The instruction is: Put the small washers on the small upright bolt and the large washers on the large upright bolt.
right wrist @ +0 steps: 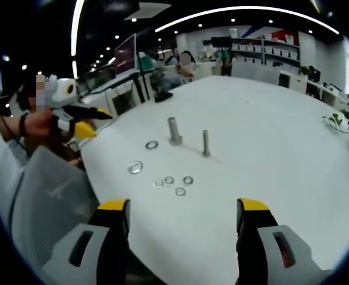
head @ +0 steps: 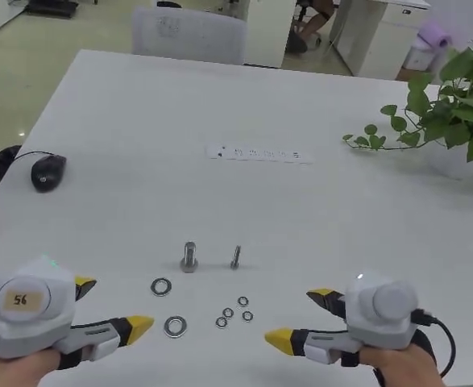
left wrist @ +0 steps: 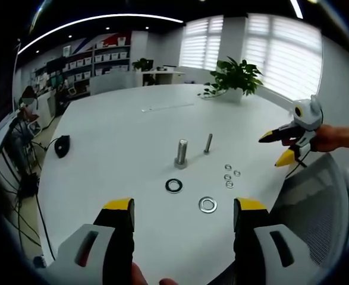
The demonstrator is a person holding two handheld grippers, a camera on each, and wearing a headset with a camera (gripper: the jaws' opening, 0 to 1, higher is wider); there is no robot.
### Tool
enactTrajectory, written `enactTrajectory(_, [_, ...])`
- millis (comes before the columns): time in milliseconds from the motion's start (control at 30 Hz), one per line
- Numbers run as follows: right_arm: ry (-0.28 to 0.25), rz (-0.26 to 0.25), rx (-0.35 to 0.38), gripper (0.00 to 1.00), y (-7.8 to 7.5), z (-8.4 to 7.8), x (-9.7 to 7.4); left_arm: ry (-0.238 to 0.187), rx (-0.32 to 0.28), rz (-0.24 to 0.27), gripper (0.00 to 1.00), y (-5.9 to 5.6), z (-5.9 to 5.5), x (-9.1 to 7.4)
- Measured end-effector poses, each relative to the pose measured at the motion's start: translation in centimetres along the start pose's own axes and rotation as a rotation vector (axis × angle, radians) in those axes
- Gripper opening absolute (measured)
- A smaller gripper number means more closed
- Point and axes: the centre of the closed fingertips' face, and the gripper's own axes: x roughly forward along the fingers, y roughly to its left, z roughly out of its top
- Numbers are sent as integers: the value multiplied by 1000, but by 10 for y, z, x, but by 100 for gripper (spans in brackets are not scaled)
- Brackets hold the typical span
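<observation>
One dark, rounded mouse (head: 47, 171) is seen at the far left of the smooth white table (head: 139, 113), with its cord trailing off the edge.

Next to the right, the left gripper (head: 114, 304) is held low over the near edge of the table. It is made of grey plastic with yellow tips. Its jaws are spread wide, and nothing is held or touched by them.

Just beside its tips, two large washers (head: 161, 286) are laid flat on the table. They are shiny metal rings, one nearer the person and one farther off.

Behind them, the large bolt (head: 189, 256) is stood upright on its head. It is thick, round and silver. The small bolt (head: 235, 257) is stood near it on the right and is thinner. Both bolts are bare.

Four small washers (head: 228, 313) are scattered in a loose bunch in front of the small bolt. They are tiny flat rings.

Farther right, the right gripper (head: 299, 317) is held wide open too, with nothing between its yellow tips.

At the far right, a leafy green plant (head: 450, 105) is set on the table.
</observation>
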Motion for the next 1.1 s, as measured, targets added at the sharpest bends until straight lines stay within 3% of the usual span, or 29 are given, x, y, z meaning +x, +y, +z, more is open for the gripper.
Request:
enactTrajectory(533, [23, -4, 3, 60, -5, -3, 5, 2, -6, 17, 67, 6, -2, -6])
enactTrajectory(733, [50, -17, -49, 57, -10, -5, 15, 7, 2, 13, 67, 9, -2, -6])
enactTrajectory(833, [48, -21, -70, 50, -12, 0, 19, 11, 2, 15, 67, 13, -4, -6])
enactTrajectory(1100, [151, 32, -175, 41, -14, 4, 38, 7, -12, 21, 65, 13, -2, -6])
